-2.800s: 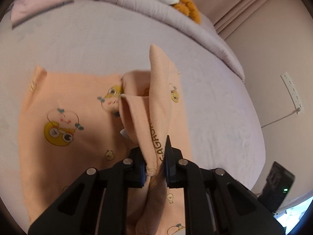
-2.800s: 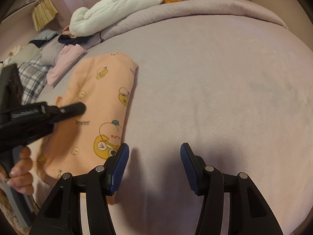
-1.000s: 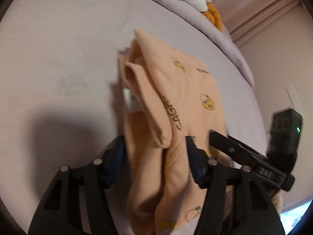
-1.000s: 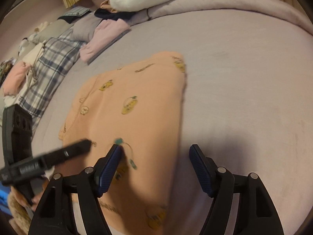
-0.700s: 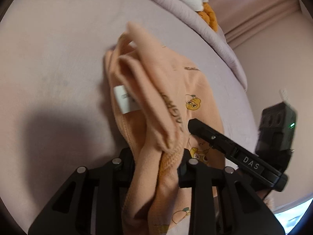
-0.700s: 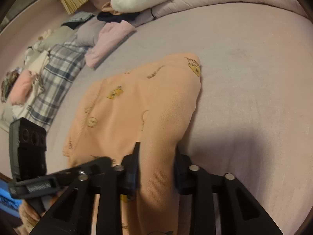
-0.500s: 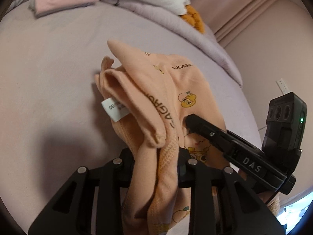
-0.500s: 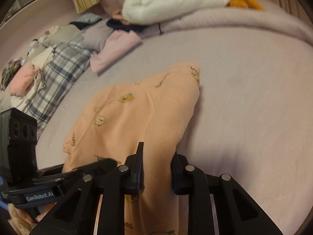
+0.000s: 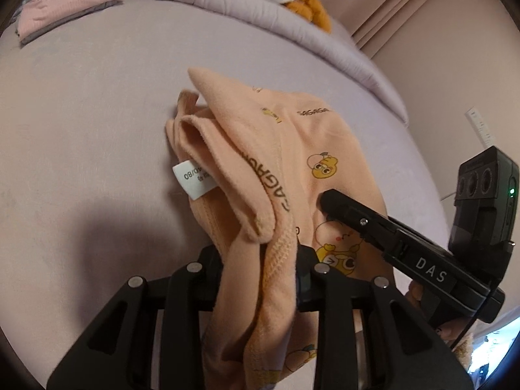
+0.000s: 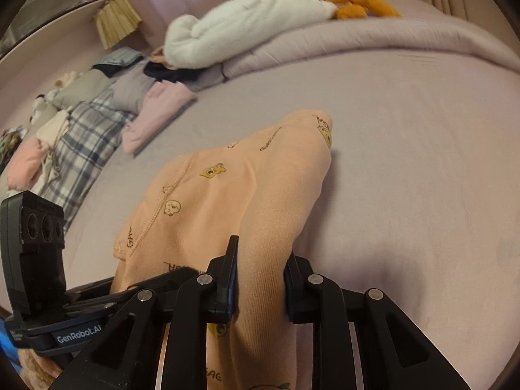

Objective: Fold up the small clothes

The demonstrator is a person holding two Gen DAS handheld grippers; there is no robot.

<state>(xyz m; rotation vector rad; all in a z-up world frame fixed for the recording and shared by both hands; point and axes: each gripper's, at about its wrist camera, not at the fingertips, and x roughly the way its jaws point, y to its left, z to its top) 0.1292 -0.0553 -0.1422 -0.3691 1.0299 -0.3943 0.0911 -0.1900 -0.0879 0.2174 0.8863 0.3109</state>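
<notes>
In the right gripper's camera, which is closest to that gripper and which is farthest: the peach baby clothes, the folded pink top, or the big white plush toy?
1. The peach garment: clamped right in the right gripper jaws.
2. The folded pink top: farther up the bed, to the left.
3. The white plush toy: farthest, lying on the rolled quilt at the back.

The light is soft, warm and rather dim, and it gives the bed (image 9: 97, 104) a pinkish tone with no glare. In the left wrist view a broad, soft-edged shadow lies on the bed to the left of the peach garment (image 9: 260, 175), and in the right wrist view a similar shadow lies to the right of it. Both views are strongly curved with dark corners, and in the right wrist view the clothes pile (image 10: 81, 120) beyond the garment is blurred.
</notes>
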